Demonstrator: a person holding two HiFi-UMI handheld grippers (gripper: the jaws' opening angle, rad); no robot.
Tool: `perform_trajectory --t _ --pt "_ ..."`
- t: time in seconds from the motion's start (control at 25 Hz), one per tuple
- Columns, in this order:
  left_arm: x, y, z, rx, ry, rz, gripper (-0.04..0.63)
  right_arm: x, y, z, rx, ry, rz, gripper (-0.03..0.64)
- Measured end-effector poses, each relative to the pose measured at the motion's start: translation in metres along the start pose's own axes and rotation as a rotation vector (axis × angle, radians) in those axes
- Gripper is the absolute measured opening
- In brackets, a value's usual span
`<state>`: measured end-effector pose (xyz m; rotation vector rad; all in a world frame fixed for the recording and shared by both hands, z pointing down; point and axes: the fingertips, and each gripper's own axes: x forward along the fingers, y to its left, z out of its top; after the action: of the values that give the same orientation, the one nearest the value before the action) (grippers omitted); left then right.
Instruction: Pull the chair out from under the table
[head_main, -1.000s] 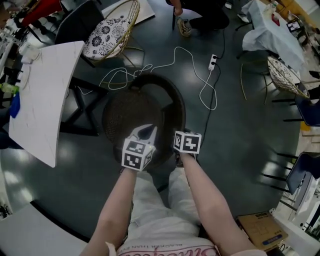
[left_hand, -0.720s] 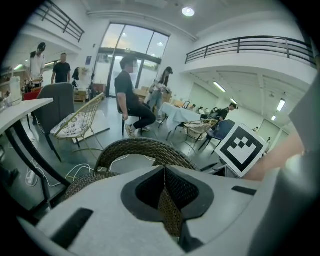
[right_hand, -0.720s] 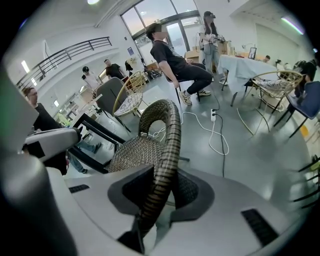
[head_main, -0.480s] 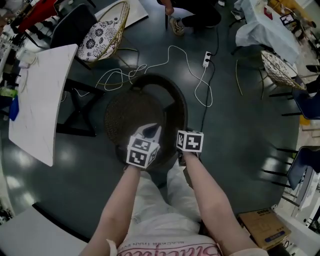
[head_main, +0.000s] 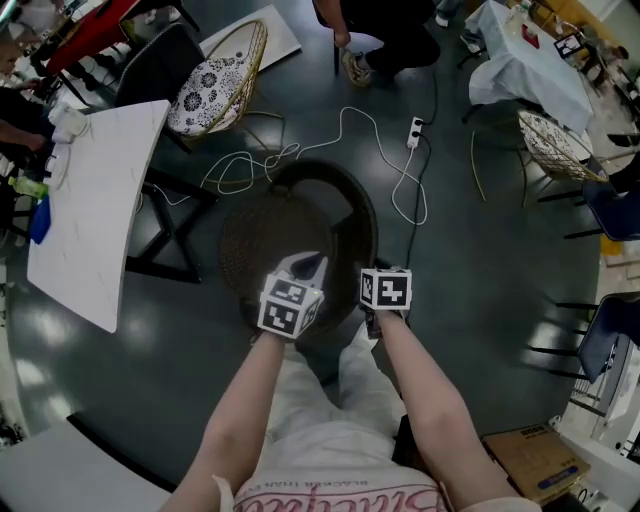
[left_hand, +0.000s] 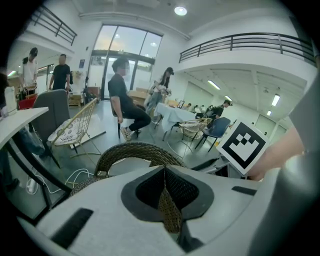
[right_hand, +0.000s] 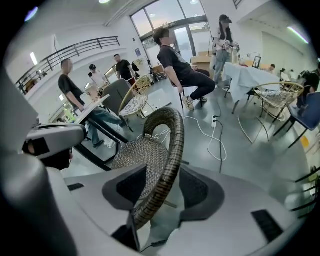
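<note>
The dark wicker chair (head_main: 268, 235) stands on the floor, out from the white table (head_main: 95, 210) at the left. Both grippers sit at the near part of its curved rim (head_main: 360, 210). My left gripper (head_main: 300, 268) is shut on the rim; in the left gripper view its pads (left_hand: 176, 187) pinch a strip of wicker (left_hand: 167, 207). My right gripper (head_main: 368, 292) has its jaws opening. In the right gripper view the woven rim (right_hand: 172, 137) runs between the pads (right_hand: 200, 192) with gaps on both sides.
A white cable with a power strip (head_main: 412, 130) lies on the floor beyond the chair. A second wicker chair with a patterned cushion (head_main: 212, 68) stands at the back left. A seated person (head_main: 395, 30) is at the back; more chairs (head_main: 560, 145) are on the right. A cardboard box (head_main: 530, 460) is at lower right.
Both grippers and the chair have shifted a little to the right and nearer in the head view, slightly further from the white table.
</note>
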<state>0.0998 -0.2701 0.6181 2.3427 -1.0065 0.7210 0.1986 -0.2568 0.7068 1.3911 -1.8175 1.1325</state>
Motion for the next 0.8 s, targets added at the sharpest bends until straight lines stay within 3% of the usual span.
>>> perform_trajectory --t 0.16,0.36,0.8 --pt "-0.013 -0.008 0.011 0.012 -0.024 -0.005 0.006 -0.027 0.013 0.0 -0.04 -0.009 0.034 0.189" --pt "-0.044 -0.029 0.033 0.057 -0.095 -0.021 0.006 -0.072 0.051 0.016 -0.131 -0.089 0.158 0.187" --pt "-0.135 -0.065 0.116 0.152 -0.342 -0.045 0.006 -0.208 0.133 0.092 -0.223 -0.405 0.328 0.037"
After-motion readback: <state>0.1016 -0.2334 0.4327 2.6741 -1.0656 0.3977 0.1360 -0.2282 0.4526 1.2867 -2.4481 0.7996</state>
